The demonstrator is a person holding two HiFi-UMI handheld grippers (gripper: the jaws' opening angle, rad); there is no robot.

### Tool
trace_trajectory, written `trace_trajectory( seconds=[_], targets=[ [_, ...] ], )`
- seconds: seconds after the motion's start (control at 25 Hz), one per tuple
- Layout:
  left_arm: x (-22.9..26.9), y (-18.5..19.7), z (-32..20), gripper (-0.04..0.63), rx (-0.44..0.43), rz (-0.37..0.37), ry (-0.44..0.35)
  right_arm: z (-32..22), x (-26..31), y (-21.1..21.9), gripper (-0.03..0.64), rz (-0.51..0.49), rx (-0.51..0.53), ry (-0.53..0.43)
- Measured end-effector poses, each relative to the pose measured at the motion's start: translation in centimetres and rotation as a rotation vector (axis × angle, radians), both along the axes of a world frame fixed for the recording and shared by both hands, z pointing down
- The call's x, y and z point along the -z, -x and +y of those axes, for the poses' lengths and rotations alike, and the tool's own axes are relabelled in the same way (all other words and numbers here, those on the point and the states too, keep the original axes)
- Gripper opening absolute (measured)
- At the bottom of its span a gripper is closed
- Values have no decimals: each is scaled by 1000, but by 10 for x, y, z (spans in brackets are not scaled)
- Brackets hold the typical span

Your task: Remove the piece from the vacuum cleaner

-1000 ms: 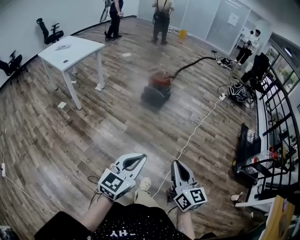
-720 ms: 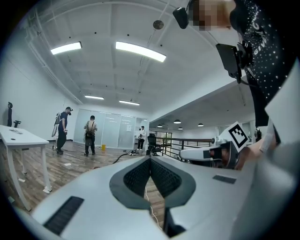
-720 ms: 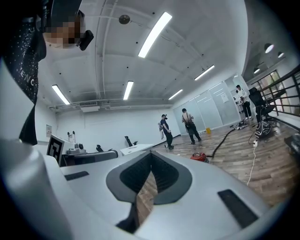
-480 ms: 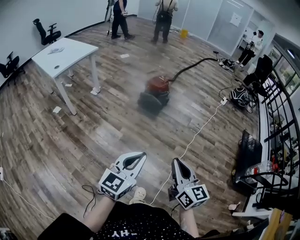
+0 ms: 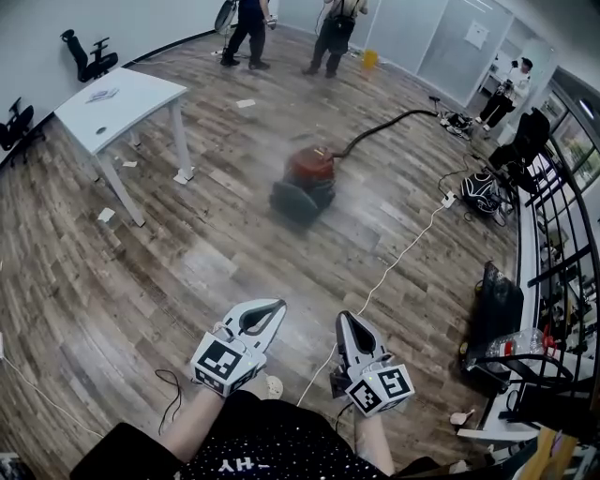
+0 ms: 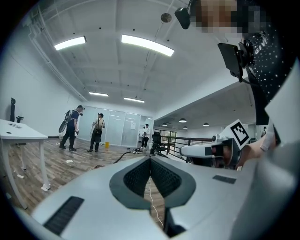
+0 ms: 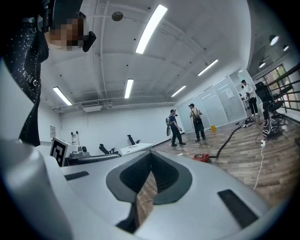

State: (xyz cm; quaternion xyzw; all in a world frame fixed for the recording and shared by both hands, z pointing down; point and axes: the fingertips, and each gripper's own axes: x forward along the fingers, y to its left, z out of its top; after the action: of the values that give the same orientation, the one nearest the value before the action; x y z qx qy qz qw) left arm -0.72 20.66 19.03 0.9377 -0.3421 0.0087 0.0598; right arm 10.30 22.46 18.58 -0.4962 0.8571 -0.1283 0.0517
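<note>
A red and black vacuum cleaner (image 5: 302,184) stands on the wooden floor several steps ahead of me, with its black hose (image 5: 384,127) trailing away to the upper right. From the right gripper view it is a small red shape (image 7: 202,157) far off. My left gripper (image 5: 278,308) and my right gripper (image 5: 344,319) are held low in front of my body, well short of the vacuum. Both have their jaws shut with nothing between them, tips pointing forward.
A white table (image 5: 117,99) stands at the left, with scraps of paper on the floor round it. A white cable (image 5: 394,267) runs across the floor from me toward a power strip. Two people (image 5: 291,23) stand at the back. Bags and a railing (image 5: 553,225) line the right side.
I have walked forward: the vacuum cleaner and the table sit slightly lower and nearer in the head view. Both grippers stay shut and keep their place before me.
</note>
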Motion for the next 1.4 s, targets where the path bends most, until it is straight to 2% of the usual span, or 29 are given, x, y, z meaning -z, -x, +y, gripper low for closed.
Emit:
trace_trajectory(
  seconds=[0.4,0.68,1.0,1.4],
  targets=[
    [-10,-19,-66,8,-26,-9,25,-64,-14,-19,12,-5,-12,34],
    [-5,-27,-174,8,-38,-15,18,-166,-8,-35,12,-8,-46,31],
    [8,-31,-297,8,-92,-21,6,-278,6,-46,12,-14,-100,23],
    [1,-26,-398,8,-140,-41,11,-384,0,-40,12,-52,-140,20]
  ],
)
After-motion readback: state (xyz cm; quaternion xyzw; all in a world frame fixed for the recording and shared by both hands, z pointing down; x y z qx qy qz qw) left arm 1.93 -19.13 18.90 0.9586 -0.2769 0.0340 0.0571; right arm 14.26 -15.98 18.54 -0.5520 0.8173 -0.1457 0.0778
